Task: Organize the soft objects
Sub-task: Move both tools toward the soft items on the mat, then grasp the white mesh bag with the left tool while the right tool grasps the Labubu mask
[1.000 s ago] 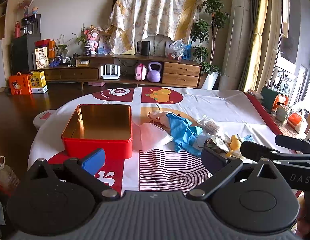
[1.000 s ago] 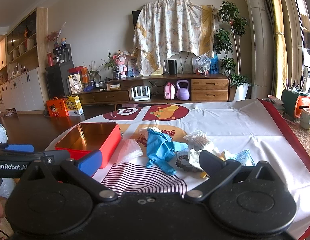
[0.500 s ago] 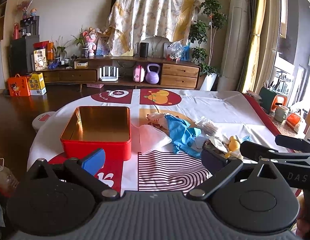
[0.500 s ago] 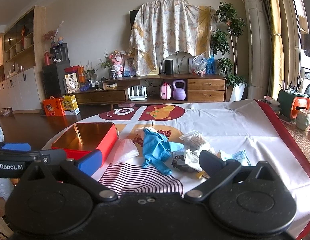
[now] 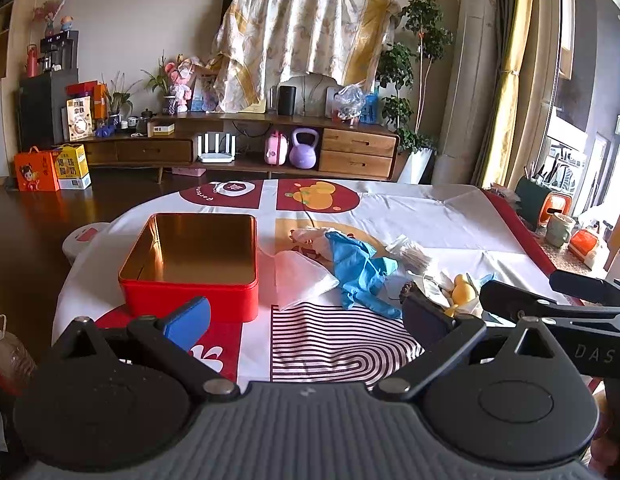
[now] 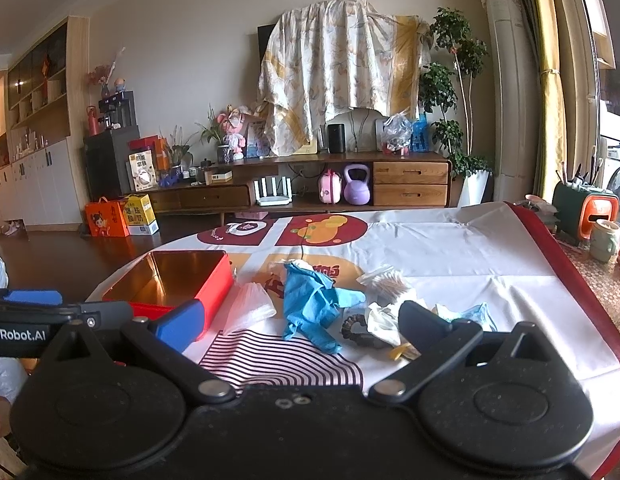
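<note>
While both grippers hovered over the tabletop (image 5: pixel 449 216), the scene read:
Left gripper (image 5: pixel 306 316): fingers spread, empty.
Right gripper (image 6: pixel 298 322): fingers spread, empty.
Red tin (image 5: pixel 190 292): just ahead of the left gripper's blue finger (image 5: pixel 188 322).
Blue glove (image 6: pixel 313 304): ahead between the right gripper's fingers, beside a white mask (image 6: pixel 248 306).

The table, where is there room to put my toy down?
The far side of the table, beyond the pile, is bare white cloth. The striped patch in front of the blue glove is free too. It is crowded from the red tin rightward: white bag, glove, cotton swabs, yellow toy.
</note>
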Demonstrator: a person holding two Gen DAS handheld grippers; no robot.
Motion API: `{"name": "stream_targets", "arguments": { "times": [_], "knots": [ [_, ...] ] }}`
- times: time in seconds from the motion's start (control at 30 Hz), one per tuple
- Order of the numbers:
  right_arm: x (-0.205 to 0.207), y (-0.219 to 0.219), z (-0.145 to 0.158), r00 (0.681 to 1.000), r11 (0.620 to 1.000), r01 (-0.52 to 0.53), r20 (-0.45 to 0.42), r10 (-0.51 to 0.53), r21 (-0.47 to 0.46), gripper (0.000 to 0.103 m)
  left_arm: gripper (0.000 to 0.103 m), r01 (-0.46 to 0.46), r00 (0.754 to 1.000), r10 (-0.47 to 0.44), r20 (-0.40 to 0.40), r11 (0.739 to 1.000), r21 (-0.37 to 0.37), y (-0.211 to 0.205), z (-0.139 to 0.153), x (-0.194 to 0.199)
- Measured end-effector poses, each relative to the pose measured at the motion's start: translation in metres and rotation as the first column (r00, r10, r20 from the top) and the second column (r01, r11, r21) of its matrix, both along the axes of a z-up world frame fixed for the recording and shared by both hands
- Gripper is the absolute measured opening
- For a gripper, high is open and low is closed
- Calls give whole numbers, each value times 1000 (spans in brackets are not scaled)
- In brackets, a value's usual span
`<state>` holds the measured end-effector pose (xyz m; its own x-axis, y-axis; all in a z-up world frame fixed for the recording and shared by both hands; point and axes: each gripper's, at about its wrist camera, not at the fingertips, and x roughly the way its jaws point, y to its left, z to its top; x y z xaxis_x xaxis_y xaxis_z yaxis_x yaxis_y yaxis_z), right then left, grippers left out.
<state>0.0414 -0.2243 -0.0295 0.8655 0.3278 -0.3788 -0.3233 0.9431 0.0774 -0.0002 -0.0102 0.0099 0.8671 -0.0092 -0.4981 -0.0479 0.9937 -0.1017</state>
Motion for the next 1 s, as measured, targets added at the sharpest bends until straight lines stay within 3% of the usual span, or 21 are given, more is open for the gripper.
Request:
{"name": "stream_targets", "arguments": {
  "times": [0.5, 1.0],
  "knots": [
    [7, -8, 2, 1000, 1000, 10, 0, -10, 1, 103, 103, 4, 1000, -4, -12, 1000, -4, -9, 3, 10],
    [74, -41, -20, 995, 997, 66, -70, -68, -25, 102, 103, 32, 996, -33, -89, 999, -14, -21, -17, 84]
  ]
}}
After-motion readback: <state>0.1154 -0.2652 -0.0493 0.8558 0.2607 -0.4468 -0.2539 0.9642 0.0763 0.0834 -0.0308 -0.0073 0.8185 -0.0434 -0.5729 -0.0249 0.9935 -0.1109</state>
